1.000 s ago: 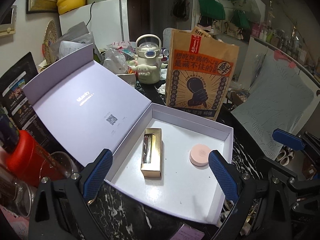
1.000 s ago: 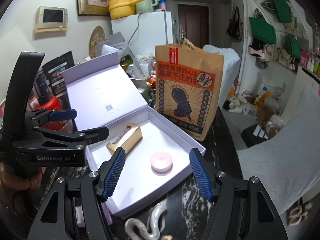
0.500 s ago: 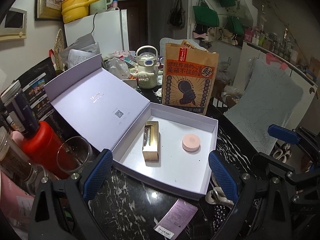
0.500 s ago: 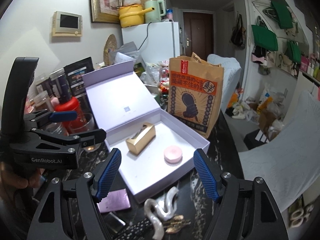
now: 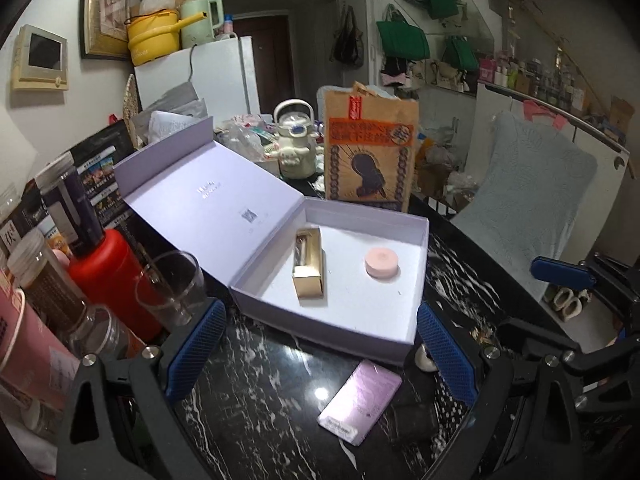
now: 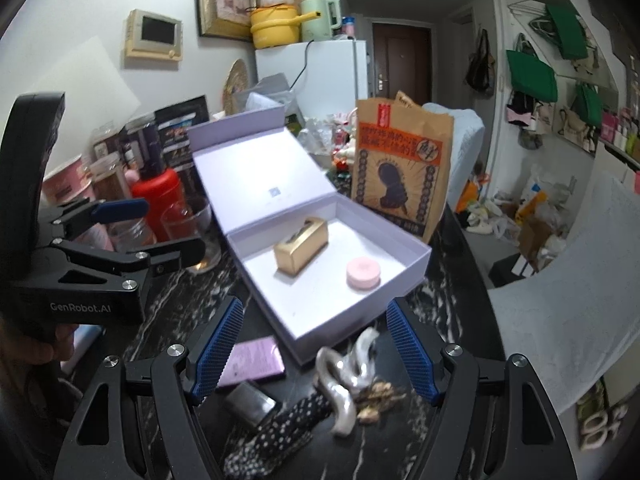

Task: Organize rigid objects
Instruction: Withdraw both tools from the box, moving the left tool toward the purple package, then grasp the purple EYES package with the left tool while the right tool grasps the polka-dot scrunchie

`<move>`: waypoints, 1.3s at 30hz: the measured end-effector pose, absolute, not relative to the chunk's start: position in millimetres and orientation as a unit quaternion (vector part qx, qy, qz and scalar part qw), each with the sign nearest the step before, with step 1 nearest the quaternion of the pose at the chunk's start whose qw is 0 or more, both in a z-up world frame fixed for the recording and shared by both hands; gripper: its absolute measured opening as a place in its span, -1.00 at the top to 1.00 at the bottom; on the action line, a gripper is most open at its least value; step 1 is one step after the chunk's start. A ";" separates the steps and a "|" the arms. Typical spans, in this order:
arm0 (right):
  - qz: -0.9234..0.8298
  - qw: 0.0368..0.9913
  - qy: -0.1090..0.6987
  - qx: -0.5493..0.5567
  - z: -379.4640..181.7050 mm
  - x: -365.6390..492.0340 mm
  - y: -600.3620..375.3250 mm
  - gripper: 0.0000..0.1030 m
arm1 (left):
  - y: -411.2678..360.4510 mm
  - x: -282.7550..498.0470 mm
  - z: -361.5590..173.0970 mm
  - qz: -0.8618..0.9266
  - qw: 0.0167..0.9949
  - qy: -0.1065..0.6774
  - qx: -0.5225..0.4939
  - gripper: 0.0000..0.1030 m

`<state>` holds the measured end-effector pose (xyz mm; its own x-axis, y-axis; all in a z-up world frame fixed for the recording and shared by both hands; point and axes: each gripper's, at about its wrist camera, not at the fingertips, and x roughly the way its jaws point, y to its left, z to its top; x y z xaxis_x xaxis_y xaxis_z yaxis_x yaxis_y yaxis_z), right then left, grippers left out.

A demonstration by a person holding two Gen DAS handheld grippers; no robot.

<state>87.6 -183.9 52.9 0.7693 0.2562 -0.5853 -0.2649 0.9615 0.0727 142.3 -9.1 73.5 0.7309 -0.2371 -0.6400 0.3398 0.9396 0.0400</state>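
Observation:
An open lavender box (image 5: pixel 416 276) (image 6: pixel 416 276) lies on the black marble table, its lid folded back to the left. Inside it lie a gold carton (image 5: pixel 309 269) (image 6: pixel 301 249) and a pink round case (image 5: pixel 381 262) (image 6: pixel 363 273). In front of the box rest a flat purple case (image 5: pixel 360 400) (image 6: pixel 252 362), a silver wavy clip (image 6: pixel 344 376), a dotted fabric piece (image 6: pixel 280 428) and a small dark block (image 6: pixel 250 400). My left gripper (image 5: pixel 320 354) (image 6: pixel 156 232) hangs open with nothing between its fingers. My right gripper (image 6: pixel 312 354) is open above the clip, holding nothing.
A brown paper bag (image 5: pixel 368 148) stands behind the box, with a cream kettle (image 5: pixel 296 148) beside it. A red bottle (image 5: pixel 108 272), a drinking glass (image 5: pixel 172 284) and jars crowd the table's left side. A pale blue cushion (image 5: pixel 536 208) lies off the table's right edge.
Both grippers have drawn back from the box, which now sits farther away. The purple case, silver clip and dotted fabric at the table's front have come into view. The right jaws widened slightly.

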 end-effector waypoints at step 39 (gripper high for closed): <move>0.164 0.885 0.425 0.090 -65.1 71.0 -182.5 -0.09 | 12.4 142.5 -51.7 -0.174 0.888 0.421 0.063 -0.77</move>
<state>71.0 -182.5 -65.1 0.5839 0.3677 -0.7238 -0.2142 0.9297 0.2996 142.5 12.4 -51.7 0.5852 -0.2563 -0.7693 0.3632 0.9311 -0.0340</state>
